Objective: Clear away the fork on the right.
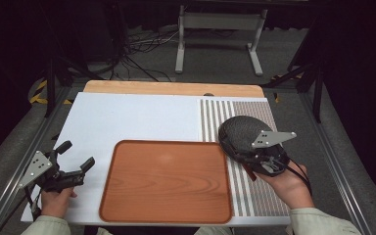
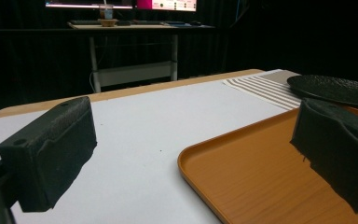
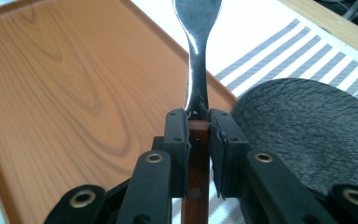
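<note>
the left gripper (image 1: 76,156) rests on the white mat (image 1: 127,117) beside the tray (image 1: 166,183), jaws wide apart and empty. the right gripper (image 3: 198,135) clamps a wooden-handled utensil (image 3: 196,70), its metal end reaching over the tray edge, beside the dark plate (image 3: 307,130).

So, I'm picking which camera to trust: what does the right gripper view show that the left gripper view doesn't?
Right gripper view: its jaws shut on a utensil with a wooden handle and a metal neck; the end is cut off, so fork or spoon can't be told. Left gripper view: open jaws with nothing between them, plus a desk with monitors in the dark background. Both: the wooden tray, the black plate beside it, and the striped mat.
</note>
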### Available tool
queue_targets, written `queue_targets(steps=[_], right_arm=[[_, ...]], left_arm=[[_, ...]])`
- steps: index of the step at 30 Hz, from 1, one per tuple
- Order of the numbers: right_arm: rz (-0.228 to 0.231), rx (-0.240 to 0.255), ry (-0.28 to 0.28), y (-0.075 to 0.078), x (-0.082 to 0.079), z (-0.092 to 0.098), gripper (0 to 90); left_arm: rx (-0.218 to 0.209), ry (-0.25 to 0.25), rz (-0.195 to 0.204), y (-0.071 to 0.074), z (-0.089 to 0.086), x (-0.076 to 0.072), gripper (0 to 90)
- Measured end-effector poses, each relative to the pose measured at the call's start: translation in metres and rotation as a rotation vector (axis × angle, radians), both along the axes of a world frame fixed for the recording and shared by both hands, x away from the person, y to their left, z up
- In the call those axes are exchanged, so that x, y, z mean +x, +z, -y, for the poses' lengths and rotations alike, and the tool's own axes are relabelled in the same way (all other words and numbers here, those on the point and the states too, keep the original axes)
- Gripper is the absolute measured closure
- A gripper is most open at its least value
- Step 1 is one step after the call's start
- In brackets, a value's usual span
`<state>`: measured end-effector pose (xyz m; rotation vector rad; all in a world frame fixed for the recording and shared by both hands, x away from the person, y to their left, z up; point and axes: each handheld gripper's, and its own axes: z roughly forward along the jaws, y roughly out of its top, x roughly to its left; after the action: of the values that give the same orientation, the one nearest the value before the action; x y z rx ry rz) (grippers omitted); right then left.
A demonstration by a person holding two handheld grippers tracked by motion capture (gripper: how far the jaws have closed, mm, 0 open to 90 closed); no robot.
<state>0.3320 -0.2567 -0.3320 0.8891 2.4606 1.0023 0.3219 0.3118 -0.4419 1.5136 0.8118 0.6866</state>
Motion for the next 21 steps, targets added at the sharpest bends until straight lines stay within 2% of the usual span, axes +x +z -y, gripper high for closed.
queue_targets(steps=[6,8,13,21], right_arm=[[-0.034,0.03,-0.028,0.0,-0.002,-0.017,78.0],[-0.042,0.038,-0.039,0.0,-0.003,-0.029,78.0],[-0.054,0.044,-0.041,-0.001,-0.005,-0.045,78.0],[-0.092,0.05,-0.029,-0.012,-0.001,-0.062,78.0]], left_arm=[[0.001,0.0,0.0,0.0,0.0,0.0,0.7],[0.001,0.0,0.0,0.0,0.0,0.0,0.7],[0.001,0.0,0.002,0.0,0.0,0.0,0.7],[0.0,0.002,0.003,0.001,-0.001,0.0,0.7]])
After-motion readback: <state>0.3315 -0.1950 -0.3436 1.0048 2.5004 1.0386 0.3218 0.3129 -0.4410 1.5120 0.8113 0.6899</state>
